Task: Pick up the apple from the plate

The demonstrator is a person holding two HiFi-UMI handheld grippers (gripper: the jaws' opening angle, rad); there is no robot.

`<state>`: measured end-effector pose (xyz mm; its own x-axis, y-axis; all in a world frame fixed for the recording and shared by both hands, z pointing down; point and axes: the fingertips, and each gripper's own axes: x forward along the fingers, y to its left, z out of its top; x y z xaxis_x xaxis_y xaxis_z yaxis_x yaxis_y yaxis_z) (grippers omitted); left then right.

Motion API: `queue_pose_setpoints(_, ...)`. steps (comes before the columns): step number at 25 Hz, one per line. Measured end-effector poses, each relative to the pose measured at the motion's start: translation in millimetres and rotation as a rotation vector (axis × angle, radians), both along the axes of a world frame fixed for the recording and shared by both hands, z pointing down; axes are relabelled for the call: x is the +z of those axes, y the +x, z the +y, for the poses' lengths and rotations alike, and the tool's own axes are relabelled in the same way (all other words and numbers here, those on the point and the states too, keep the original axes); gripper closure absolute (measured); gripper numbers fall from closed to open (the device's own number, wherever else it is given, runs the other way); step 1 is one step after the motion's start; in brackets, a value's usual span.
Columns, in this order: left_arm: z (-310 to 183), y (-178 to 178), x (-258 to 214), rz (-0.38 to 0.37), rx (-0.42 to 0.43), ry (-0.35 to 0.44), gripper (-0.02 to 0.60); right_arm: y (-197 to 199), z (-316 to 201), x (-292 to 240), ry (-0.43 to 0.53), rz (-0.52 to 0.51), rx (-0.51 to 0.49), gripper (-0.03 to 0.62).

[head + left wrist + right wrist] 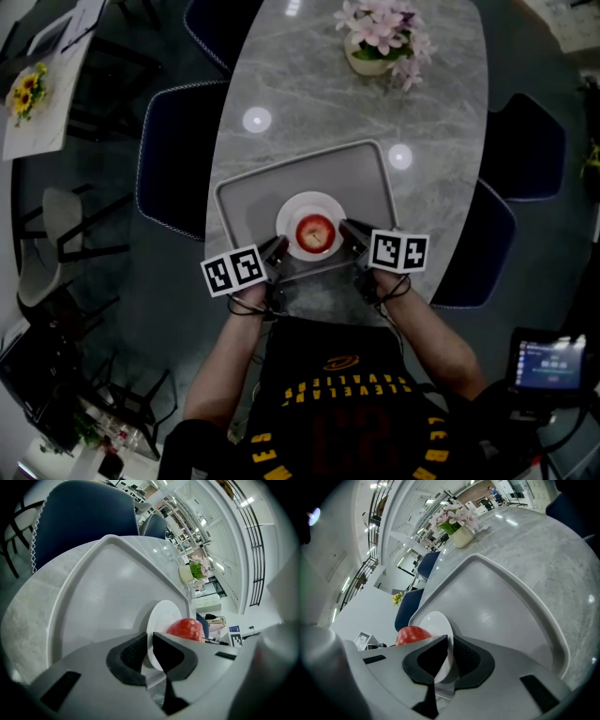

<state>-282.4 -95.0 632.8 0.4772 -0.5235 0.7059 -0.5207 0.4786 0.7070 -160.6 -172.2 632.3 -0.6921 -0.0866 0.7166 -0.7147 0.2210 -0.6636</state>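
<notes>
apple sits upright on plate, rim pinched by left gripper and right gripper.

table: grey marble oval, centre | chairs: dark blue, 9 and 3 o'clock | flowerpot: pink blooms, 12 o'clock | sunflowers: 10 o'clock | screen: lit, 4 o'clock | floor: dark

Grey tray on a marbled oval table. Potted pink flowers at the far end. Dark blue chairs alongside.
</notes>
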Motion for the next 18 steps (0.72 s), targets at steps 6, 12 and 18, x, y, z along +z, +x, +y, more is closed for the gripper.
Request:
queue_pose_setpoints(6,1.1,11.0,-2.3,0.012,0.006,0.002,0.541,11.5,2.3,-3.5,0.000,-0.001,0.006,0.548)
queue_pose_setpoints(12,4.8,25.3,-9.8,0.024,0.019,0.009,0.543,27.1,7.8,-10.3,0.002,-0.003,0.021,0.548)
queue_pose_setpoints(18,9.5,42.7,-14.2,0.029,0.034,0.019,0.543,45.4,14.0,-14.8,0.008,-0.008,0.037,0.548)
